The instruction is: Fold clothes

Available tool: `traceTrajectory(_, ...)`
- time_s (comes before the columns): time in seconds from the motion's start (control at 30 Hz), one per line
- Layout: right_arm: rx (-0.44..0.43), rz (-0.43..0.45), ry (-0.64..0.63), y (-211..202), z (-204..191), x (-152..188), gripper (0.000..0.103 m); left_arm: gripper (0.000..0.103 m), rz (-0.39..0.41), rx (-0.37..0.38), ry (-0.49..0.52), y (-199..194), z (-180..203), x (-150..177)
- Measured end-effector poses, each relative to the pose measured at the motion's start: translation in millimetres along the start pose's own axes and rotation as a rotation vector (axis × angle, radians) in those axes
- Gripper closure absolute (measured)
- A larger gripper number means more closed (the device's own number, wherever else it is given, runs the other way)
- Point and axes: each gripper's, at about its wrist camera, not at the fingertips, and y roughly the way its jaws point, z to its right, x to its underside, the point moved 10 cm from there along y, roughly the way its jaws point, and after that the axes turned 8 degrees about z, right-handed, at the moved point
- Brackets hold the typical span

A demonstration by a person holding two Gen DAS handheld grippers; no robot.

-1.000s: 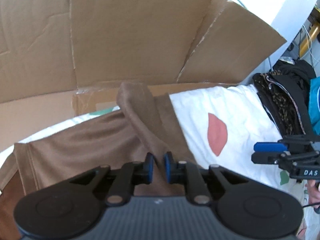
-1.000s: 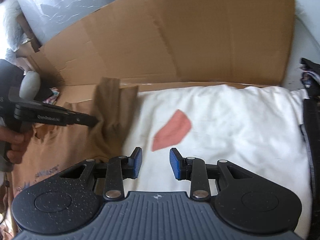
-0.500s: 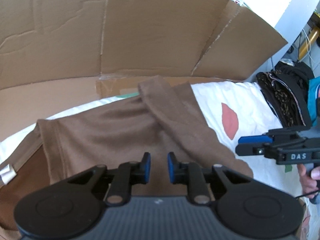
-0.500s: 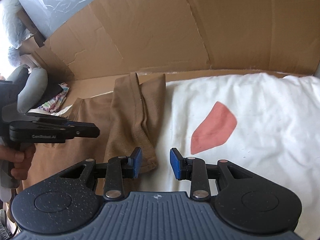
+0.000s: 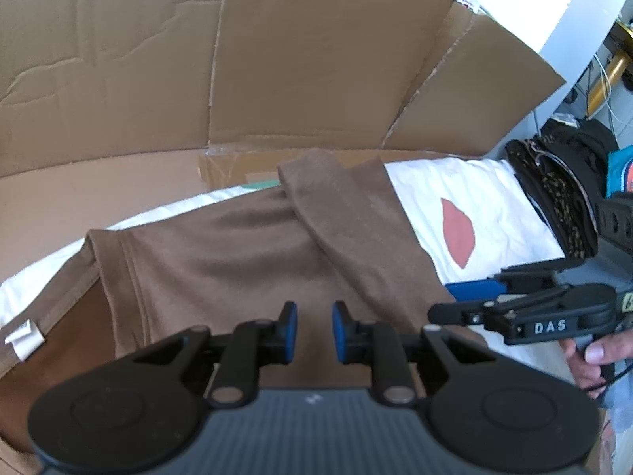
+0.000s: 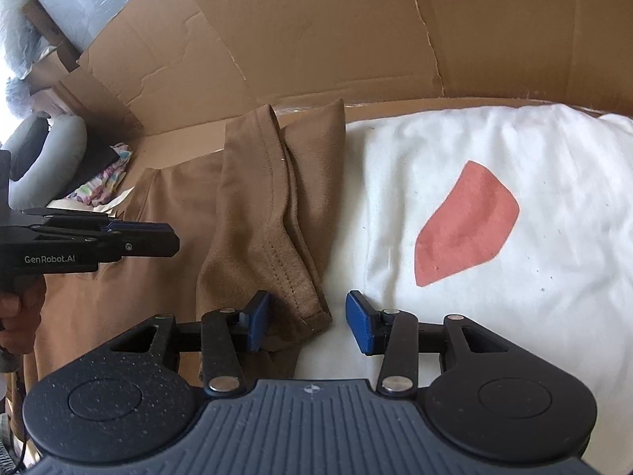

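Observation:
A brown shirt lies flat on a white sheet, with one sleeve folded back along its right edge. My left gripper hovers low over the shirt's body, its jaws a narrow gap apart with nothing pinched. In the right wrist view the sleeve runs toward me, and its stitched cuff ends between the fingers of my right gripper. Those jaws are opening and the pads stand clear of the cloth. The left gripper shows at the left, and the right gripper shows at the right of the left wrist view.
Tall cardboard panels wall off the back. The sheet carries a red patch. A pile of dark clothes sits at the far right. A grey cushion and a colourful cloth lie at the left.
My left gripper let go of the sleeve and drew back; the sleeve now lies folded on the shirt. My right gripper came down to the cuff and its jaws widened.

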Motion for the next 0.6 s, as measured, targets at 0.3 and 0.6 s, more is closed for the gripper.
traceTrajectory(0.3,0.042,0.006,-0.099,-24.9,-1.4,-12.3,0.093,0.083,0.028,0.042,-0.028,17.3,4.6,-11.7)
traceTrajectory(0.6,0.183,0.041,-0.220,-97.8,17.7,-33.1,0.095,0.083,0.031,0.094,-0.047,46.4,33.4,-19.1)
